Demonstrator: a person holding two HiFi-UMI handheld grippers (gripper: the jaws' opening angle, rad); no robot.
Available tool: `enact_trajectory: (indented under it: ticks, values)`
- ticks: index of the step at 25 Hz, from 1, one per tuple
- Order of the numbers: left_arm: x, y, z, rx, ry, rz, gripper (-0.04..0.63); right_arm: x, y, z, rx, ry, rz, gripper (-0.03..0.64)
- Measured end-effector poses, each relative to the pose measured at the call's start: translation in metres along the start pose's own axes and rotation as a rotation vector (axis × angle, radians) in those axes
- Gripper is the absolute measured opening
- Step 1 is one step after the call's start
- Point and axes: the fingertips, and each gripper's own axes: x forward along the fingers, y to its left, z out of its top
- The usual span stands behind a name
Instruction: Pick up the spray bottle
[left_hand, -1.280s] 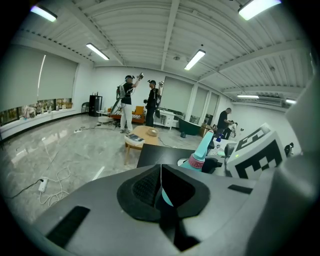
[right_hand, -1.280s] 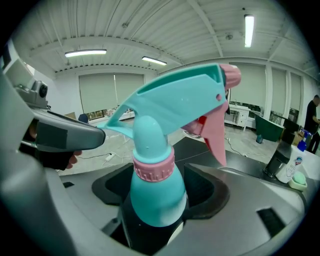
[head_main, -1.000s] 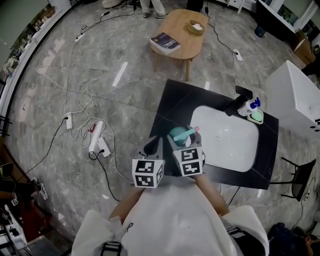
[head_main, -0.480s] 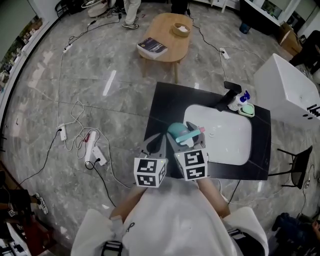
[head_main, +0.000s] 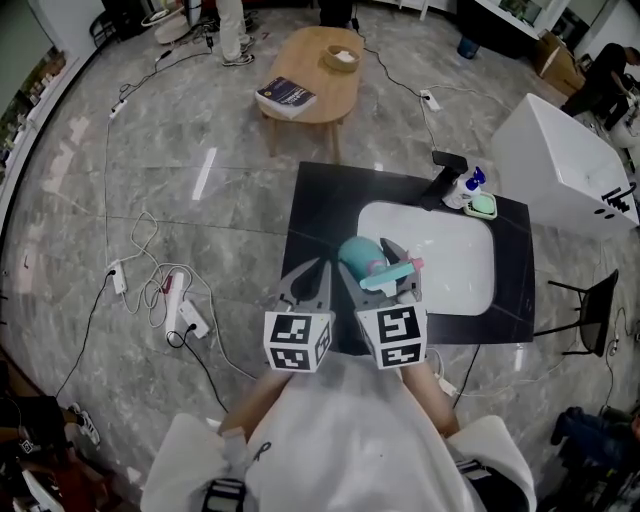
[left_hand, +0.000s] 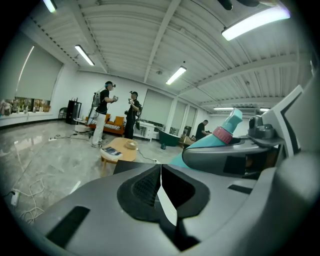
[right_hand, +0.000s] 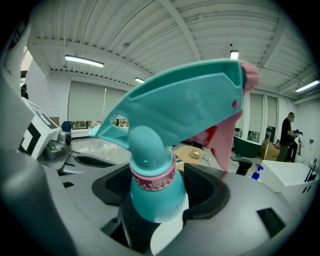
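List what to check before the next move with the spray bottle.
1. Grip: ok. The right gripper is shut on the spray bottle, with its jaws pressed on the neck.
2. Trigger free: ok. The pink trigger sits above the jaws, and nothing presses it.
3. Left gripper out of the way: ok. Its jaws are together and empty, beside the bottle.
4. Bottle lifted clear of the black counter: cannot tell from the head view.
5. Clutter nearby: ok. The faucet and the small bottle stand at the far side of the counter.
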Motion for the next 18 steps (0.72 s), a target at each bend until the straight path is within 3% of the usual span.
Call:
enact_trajectory:
  ticks: [18]
  values:
    - [-0.018,-0.012,-0.005,0.007,0.004,-0.046,0.029,-0.03,0.009,0.005,-0.026,-0.052,-0.055,0.328]
